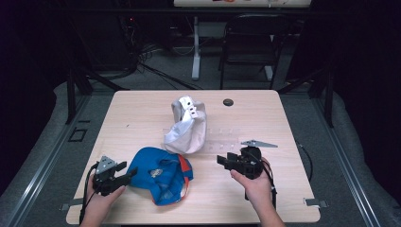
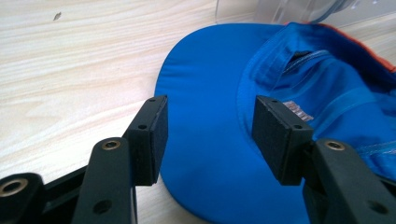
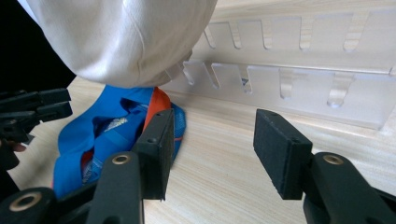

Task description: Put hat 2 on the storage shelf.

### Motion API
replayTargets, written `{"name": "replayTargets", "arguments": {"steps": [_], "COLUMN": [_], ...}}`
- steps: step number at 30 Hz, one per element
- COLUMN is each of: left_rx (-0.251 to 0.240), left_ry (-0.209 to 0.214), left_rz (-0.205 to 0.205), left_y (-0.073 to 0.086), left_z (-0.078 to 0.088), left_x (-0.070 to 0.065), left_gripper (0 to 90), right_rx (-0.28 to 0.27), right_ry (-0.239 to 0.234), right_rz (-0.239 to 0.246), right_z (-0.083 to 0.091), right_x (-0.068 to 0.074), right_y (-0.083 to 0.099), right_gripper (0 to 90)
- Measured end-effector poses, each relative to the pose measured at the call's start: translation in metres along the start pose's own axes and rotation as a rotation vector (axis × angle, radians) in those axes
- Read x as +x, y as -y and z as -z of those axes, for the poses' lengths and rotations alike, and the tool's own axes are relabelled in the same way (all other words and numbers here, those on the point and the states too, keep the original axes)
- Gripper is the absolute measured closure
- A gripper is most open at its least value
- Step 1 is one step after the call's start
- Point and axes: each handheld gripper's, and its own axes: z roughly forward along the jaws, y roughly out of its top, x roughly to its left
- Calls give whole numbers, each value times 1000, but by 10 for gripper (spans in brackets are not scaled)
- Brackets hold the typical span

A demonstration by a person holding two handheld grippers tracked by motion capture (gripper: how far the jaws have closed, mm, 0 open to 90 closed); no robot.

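A blue cap [image 1: 161, 175] with orange trim lies upside down near the table's front left. My left gripper [image 1: 127, 170] is at its left side, held in a person's hand. In the left gripper view the jaws [image 2: 208, 126] stand open on either side of the blue brim [image 2: 205, 60] without pressing it. My right gripper [image 1: 222, 161] is open to the right of the cap; its jaws [image 3: 212, 149] hang over bare wood. A white cap [image 1: 187, 125] rests on a clear plastic rack [image 1: 222, 139]. The right gripper view shows the white cap [image 3: 126, 37], the rack [image 3: 289, 70], the blue cap [image 3: 107, 130] and the left gripper [image 3: 46, 107].
A small black round disc [image 1: 228, 102] sits near the table's far edge. Behind the wooden table [image 1: 142, 109] stand a black chair [image 1: 250, 42] and a white desk leg [image 1: 196, 47], with cables on the floor. Dark curtains close off both sides.
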Motion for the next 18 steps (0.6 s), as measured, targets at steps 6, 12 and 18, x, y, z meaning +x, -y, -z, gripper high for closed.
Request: {"name": "replayTargets", "arguments": {"steps": [6, 12, 18], "left_rx": [-7, 3, 17], "left_ry": [-14, -25, -24], "left_rz": [-5, -21, -44], "left_y": [1, 1, 1], "left_z": [-1, 0, 1], "left_x": [1, 1, -1], "left_gripper": [469, 468, 468], "right_rx": [-9, 13, 80], "right_ry": [-54, -85, -99], "right_rz": [-66, -98, -90], "right_z": [-9, -21, -37], "right_x": [-3, 2, 13], "right_y": [16, 28, 35], "right_gripper": [487, 473, 477]}}
